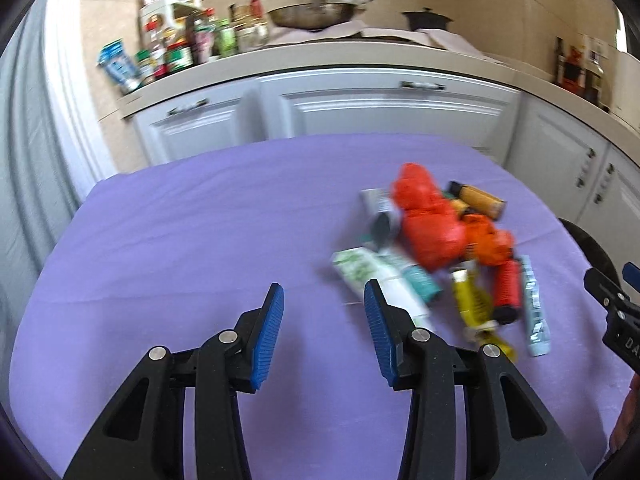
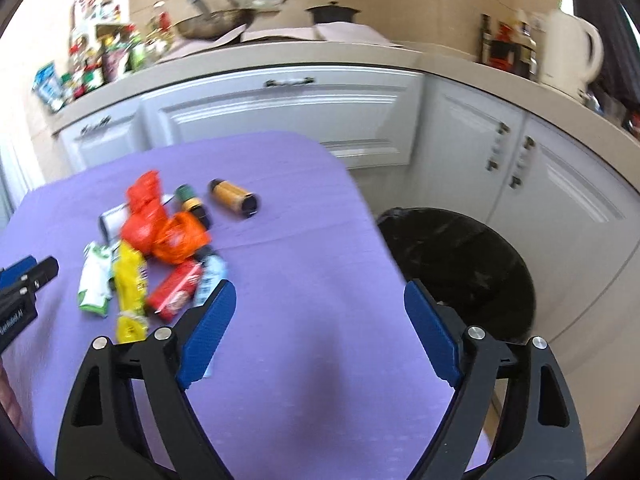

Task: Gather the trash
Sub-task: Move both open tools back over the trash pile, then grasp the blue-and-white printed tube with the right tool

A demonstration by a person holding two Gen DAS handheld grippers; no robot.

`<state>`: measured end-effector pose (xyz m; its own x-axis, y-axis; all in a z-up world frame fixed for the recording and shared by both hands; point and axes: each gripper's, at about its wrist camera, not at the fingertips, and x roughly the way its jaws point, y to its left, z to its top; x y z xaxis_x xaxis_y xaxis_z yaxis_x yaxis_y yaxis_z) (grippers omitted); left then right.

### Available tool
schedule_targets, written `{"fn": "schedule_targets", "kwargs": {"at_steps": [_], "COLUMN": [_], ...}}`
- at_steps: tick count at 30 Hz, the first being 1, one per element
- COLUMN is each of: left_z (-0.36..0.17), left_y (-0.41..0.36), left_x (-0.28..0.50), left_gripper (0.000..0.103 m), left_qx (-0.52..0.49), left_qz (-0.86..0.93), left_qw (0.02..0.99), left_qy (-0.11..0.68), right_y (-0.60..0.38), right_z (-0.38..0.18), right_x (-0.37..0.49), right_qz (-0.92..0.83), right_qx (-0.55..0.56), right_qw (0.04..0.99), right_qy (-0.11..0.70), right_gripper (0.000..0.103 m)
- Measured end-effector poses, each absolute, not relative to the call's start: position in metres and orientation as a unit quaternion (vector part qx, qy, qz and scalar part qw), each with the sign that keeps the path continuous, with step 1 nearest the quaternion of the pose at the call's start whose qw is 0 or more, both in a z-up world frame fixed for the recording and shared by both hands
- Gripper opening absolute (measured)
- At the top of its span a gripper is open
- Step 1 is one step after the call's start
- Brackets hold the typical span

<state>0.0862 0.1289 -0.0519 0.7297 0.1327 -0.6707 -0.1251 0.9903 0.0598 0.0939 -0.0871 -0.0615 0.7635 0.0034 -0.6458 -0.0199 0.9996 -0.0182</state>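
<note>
A pile of trash lies on the purple tablecloth (image 1: 200,220): a crumpled red bag (image 1: 428,224), an orange wrapper (image 2: 180,238), a yellow packet (image 2: 129,292), a green-white packet (image 2: 94,280), a red packet (image 2: 174,290) and an orange bottle (image 2: 234,199). My left gripper (image 1: 324,300) is open and empty, just left of the pile. My right gripper (image 2: 318,304) is open and empty over the cloth, right of the pile. A black bin (image 2: 460,264) stands on the floor past the table's right edge.
White kitchen cabinets (image 1: 380,108) run behind the table. The counter carries spice jars (image 1: 172,48), a pan (image 1: 316,14), a dark pot (image 2: 332,12) and a white kettle (image 2: 572,52). The right gripper's tip shows at the left wrist view's right edge (image 1: 612,300).
</note>
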Motion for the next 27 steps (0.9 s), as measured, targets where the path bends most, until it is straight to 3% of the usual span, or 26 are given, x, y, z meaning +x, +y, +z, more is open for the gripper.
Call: {"fn": "schedule_targets", "kwargs": {"at_steps": [6,8,15,18,23,27], "left_z": [-0.06,-0.062,-0.068,-0.069,-0.068,-0.067], "left_y": [0.168,0.176,0.186,0.184,0.178,0.171], "left_x": [0.082,0.081,0.077,0.076,0.077,0.076], "left_gripper": [0.043,0.043,0.044,0.045,0.047,0.051], "left_qx": [-0.013,-0.019,-0.035,-0.038,-0.037,-0.04], "left_qz": [0.101,0.108,0.108,0.101,0.094,0.086], "left_qw": [0.925,0.923,0.92,0.921,0.922,0.922], "left_qy": [0.366,0.368,0.374,0.375,0.374,0.376], "right_y": [-0.053,-0.045,-0.034,-0.031,-0.032,-0.037], "right_z": [-0.073,-0.076,-0.085,-0.091,-0.093,-0.093], "right_x": [0.098,0.1,0.109,0.112,0.111,0.11], "right_qz": [0.03,0.035,0.039,0.048,0.057,0.058], "right_qx": [-0.048,-0.058,-0.061,-0.063,-0.052,-0.043], "right_qw": [0.929,0.926,0.912,0.904,0.901,0.902], "right_qy": [0.365,0.372,0.404,0.419,0.426,0.425], "right_gripper": [0.082,0.074,0.059,0.047,0.019,0.019]}}
